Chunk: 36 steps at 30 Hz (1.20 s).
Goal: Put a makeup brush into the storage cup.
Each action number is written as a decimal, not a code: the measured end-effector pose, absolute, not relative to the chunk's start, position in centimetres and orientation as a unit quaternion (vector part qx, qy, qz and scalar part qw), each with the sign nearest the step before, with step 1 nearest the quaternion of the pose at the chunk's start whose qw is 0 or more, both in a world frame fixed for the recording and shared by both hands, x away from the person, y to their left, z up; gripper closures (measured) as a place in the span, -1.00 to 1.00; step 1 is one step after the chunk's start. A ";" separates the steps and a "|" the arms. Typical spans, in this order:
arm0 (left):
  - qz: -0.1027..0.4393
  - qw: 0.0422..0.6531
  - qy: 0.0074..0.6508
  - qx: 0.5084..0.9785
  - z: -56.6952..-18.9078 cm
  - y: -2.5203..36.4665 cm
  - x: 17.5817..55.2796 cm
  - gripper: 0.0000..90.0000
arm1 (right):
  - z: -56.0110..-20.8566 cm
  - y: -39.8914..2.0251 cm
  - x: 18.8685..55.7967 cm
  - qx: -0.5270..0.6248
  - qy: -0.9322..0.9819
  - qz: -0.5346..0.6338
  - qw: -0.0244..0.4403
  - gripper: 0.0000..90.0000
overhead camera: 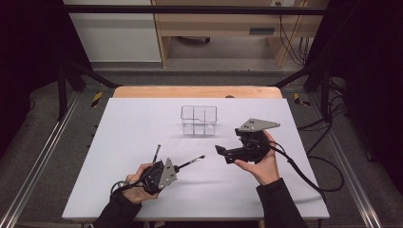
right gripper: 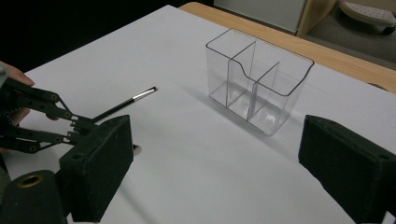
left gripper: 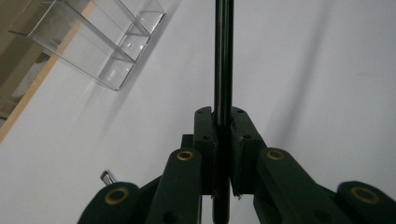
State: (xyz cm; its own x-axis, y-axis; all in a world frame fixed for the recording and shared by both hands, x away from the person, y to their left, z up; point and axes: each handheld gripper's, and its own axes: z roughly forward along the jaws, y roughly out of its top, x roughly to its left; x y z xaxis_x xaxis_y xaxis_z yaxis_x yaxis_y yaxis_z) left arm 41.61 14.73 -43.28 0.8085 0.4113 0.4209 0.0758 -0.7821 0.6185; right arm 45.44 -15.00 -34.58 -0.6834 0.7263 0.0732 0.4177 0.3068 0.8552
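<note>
High view: left gripper (overhead camera: 177,167) near the table's (overhead camera: 142,118) front edge clamps a black brush (overhead camera: 192,162); right gripper (overhead camera: 219,150) jaws wide apart, empty, short of the clear organizer (overhead camera: 198,120)

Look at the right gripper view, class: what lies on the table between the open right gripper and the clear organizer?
Nothing: in the right gripper view, only bare white tabletop separates the right gripper from the clear organizer. The high view agrees.

I see open white mat (overhead camera: 142,118) all round the clear divided holder (overhead camera: 198,120), the one upright obstacle, with a thin black brush (overhead camera: 156,153) lying well left and nearer me, low enough to pass over.
</note>
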 end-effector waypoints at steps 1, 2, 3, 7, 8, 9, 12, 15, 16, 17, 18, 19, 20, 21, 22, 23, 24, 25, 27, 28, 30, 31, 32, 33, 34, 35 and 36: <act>0.277 0.304 0.141 0.900 -43.3 14.7 41.7 0.83 | -34.6 -15.0 45.4 0.362 0.791 0.465 0.166 -0.78; 0.276 0.307 0.147 0.899 -43.3 14.7 41.7 0.83 | -34.7 -15.2 45.4 0.364 0.788 0.467 0.168 -0.78; 0.275 0.310 0.152 0.897 -43.3 14.7 41.7 0.83 | -34.8 -15.3 45.3 0.367 0.784 0.472 0.170 -0.79; 0.263 0.322 0.172 0.893 -43.2 14.7 41.8 0.83 | -35.4 -15.8 45.0 0.376 0.772 0.484 0.167 -0.80; 0.260 0.325 0.178 0.892 -43.2 14.7 41.9 0.83 | -35.6 -15.9 44.9 0.379 0.769 0.488 0.166 -0.80; 0.258 0.327 0.183 0.891 -43.2 14.7 41.9 0.83 | -35.7 -16.0 44.9 0.380 0.768 0.489 0.165 -0.80; 0.253 0.333 0.200 0.886 -43.3 14.7 42.0 0.83 | -36.2 -16.0 44.7 0.381 0.764 0.495 0.164 -0.80; 0.248 0.345 0.218 0.879 -43.2 14.7 42.0 0.83 | -36.7 -15.9 44.5 0.382 0.760 0.499 0.163 -0.79; 0.246 0.348 0.222 0.877 -43.2 14.7 42.0 0.83 | -36.7 -15.9 44.5 0.382 0.760 0.499 0.163 -0.79; 0.246 0.352 0.228 0.874 -43.1 14.7 42.0 0.83 | -36.9 -15.9 44.5 0.383 0.760 0.500 0.163 -0.79; 0.245 0.356 0.233 0.871 -43.1 14.8 42.0 0.83 | -37.0 -15.9 44.4 0.382 0.760 0.501 0.162 -0.79; 0.244 0.361 0.240 0.868 -43.1 14.7 42.0 0.83 | -37.2 -15.9 44.4 0.383 0.758 0.503 0.160 -0.79; 0.242 0.363 0.246 0.865 -43.1 14.8 42.0 0.83 | -37.4 -15.8 44.3 0.382 0.756 0.507 0.158 -0.78; 0.239 0.368 0.251 0.863 -43.2 14.8 42.0 0.83 | -37.6 -15.8 44.3 0.383 0.755 0.508 0.158 -0.78; 0.238 0.371 0.254 0.861 -43.2 14.8 42.0 0.83 | -37.8 -15.8 44.2 0.382 0.755 0.509 0.158 -0.78; 0.236 0.371 0.257 0.861 -43.2 14.8 42.0 0.83 | -37.9 -15.8 44.2 0.383 0.755 0.509 0.155 -0.78; 0.237 0.372 0.261 0.859 -43.3 14.7 42.0 0.83 | -38.0 -15.8 44.3 0.384 0.755 0.508 0.153 -0.78; 0.234 0.376 0.265 0.856 -43.3 14.7 42.0 0.83 | -38.1 -15.8 44.2 0.384 0.754 0.510 0.154 -0.77; 0.231 0.381 0.270 0.854 -43.4 14.7 41.9 0.83 | -38.2 -15.7 44.2 0.385 0.751 0.514 0.151 -0.77; 0.232 0.383 0.272 0.852 -43.5 14.6 41.9 0.83 | -38.3 -15.7 44.2 0.385 0.750 0.515 0.152 -0.76; 0.226 0.389 0.279 0.848 -43.6 14.5 41.8 0.83 | -38.7 -15.4 44.2 0.385 0.752 0.514 0.150 -0.76; 0.229 0.390 0.283 0.846 -43.7 14.5 41.7 0.83 | -38.8 -15.3 44.2 0.385 0.752 0.514 0.152 -0.76; 0.227 0.392 0.287 0.844 -43.7 14.4 41.7 0.83 | -38.9 -15.2 44.2 0.385 0.751 0.514 0.151 -0.76; 0.225 0.396 0.292 0.841 -43.7 14.4 41.8 0.83 | -39.0 -15.1 44.2 0.385 0.751 0.515 0.150 -0.76; 0.225 0.398 0.298 0.838 -43.8 14.4 41.8 0.83 | -39.0 -15.1 44.2 0.385 0.751 0.515 0.150 -0.76; 0.224 0.401 0.302 0.836 -43.8 14.5 41.8 0.83 | -39.1 -15.0 44.2 0.387 0.749 0.517 0.150 -0.76; 0.221 0.409 0.313 0.828 -43.8 14.4 41.8 0.83 | -39.3 -14.8 44.3 0.387 0.748 0.519 0.146 -0.76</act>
State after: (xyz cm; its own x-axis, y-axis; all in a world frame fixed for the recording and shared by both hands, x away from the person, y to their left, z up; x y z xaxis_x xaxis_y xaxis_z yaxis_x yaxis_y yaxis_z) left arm 41.81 14.42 -43.79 0.7073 0.6983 0.1098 0.3371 -0.4697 0.8159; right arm 44.26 -14.78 -39.31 -0.6571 0.7311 0.1833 0.4280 0.1618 0.8892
